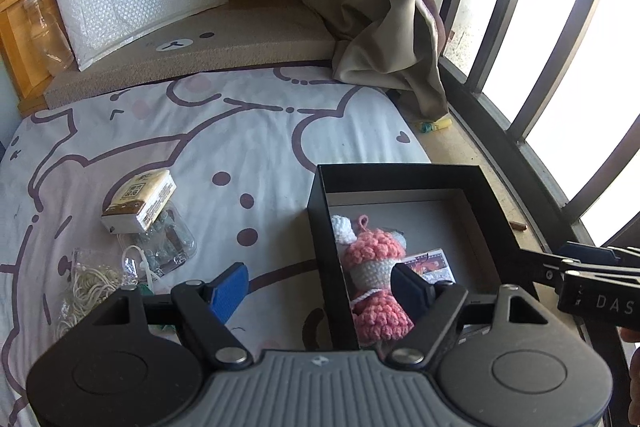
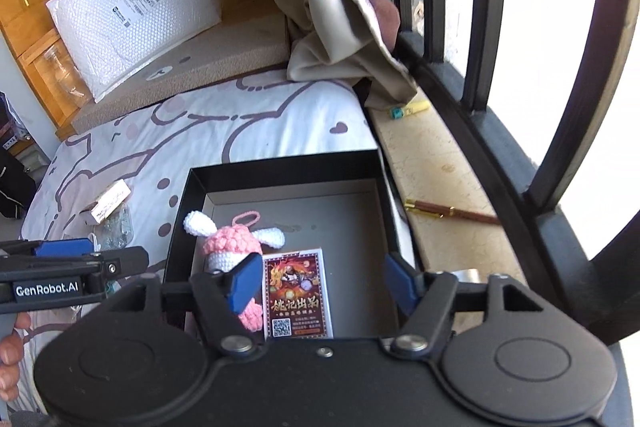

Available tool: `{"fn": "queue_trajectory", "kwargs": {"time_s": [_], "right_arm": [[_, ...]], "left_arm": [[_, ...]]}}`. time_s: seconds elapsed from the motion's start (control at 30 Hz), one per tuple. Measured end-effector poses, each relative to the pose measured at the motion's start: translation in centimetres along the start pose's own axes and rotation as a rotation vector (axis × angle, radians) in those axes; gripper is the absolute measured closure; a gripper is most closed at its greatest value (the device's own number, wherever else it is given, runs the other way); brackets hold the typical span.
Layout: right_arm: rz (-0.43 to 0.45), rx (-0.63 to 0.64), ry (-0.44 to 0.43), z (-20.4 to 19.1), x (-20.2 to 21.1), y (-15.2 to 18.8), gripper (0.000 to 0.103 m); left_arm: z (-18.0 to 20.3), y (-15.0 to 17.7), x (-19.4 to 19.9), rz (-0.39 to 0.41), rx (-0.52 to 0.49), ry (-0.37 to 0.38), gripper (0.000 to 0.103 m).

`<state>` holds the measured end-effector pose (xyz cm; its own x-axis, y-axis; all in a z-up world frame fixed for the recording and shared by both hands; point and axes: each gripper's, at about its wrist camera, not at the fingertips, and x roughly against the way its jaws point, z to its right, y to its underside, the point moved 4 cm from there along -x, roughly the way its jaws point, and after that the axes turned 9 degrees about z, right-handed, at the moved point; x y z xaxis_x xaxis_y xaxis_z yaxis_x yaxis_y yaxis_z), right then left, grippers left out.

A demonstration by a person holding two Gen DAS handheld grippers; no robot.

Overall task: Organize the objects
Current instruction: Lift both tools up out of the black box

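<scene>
Box point(image 1: 320, 227) is sitting on the bedsheet point(image 1: 240, 131), already holding the crochet doll point(image 2: 236, 247) and card pack point(image 2: 298, 293). Both grippers are hovering spread and empty: right gripper point(image 2: 320, 285) over the box, left gripper point(image 1: 320, 293) straddling its left wall. Remaining clutter, the small carton point(image 1: 140, 201) on the clear jar point(image 1: 168, 243) and the cord bag point(image 1: 90, 285), is lying left of the box, long axes running diagonally, nearer the left hand.

Left gripper point(image 1: 322, 287) tilted downward, jaws apart, empty; right gripper point(image 2: 320, 285) tilted downward too, jaws apart, empty.
</scene>
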<state>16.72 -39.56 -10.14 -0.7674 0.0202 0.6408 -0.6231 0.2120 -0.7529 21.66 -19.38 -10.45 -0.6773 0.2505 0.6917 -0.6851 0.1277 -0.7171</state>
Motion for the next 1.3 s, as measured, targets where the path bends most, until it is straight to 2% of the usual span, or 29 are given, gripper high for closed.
{"fn": "queue_trajectory", "kwargs": {"time_s": [0.2, 0.43, 0.7, 0.87, 1.03, 1.3], "right_arm": [[0.046, 0.025, 0.029, -0.1, 3.0, -0.6, 0.024], [0.085, 0.035, 0.056, 0.1, 5.9, -0.6, 0.021], [0.136, 0.032, 0.069, 0.0, 9.3, -0.7, 0.020], [0.161, 0.049, 0.083, -0.1, 11.3, -0.4, 0.015], [0.181, 0.053, 0.107, 0.1, 12.7, 0.5, 0.010], [0.188, 0.087, 0.125, 0.1, 13.4, 1.9, 0.003]], "left_arm": [[0.3, -0.3, 2.3, 0.021, -0.006, 0.010, 0.023], [0.5, -0.4, 5.0, 0.051, -0.014, 0.009, 0.014], [0.9, -0.2, 8.2, 0.092, -0.027, 0.015, 0.010], [1.4, 0.2, 9.9, 0.114, -0.038, 0.018, 0.006], [1.6, 0.8, 11.3, 0.137, -0.036, 0.016, 0.002], [1.4, 1.8, 12.3, 0.156, -0.041, -0.011, 0.000]]}}
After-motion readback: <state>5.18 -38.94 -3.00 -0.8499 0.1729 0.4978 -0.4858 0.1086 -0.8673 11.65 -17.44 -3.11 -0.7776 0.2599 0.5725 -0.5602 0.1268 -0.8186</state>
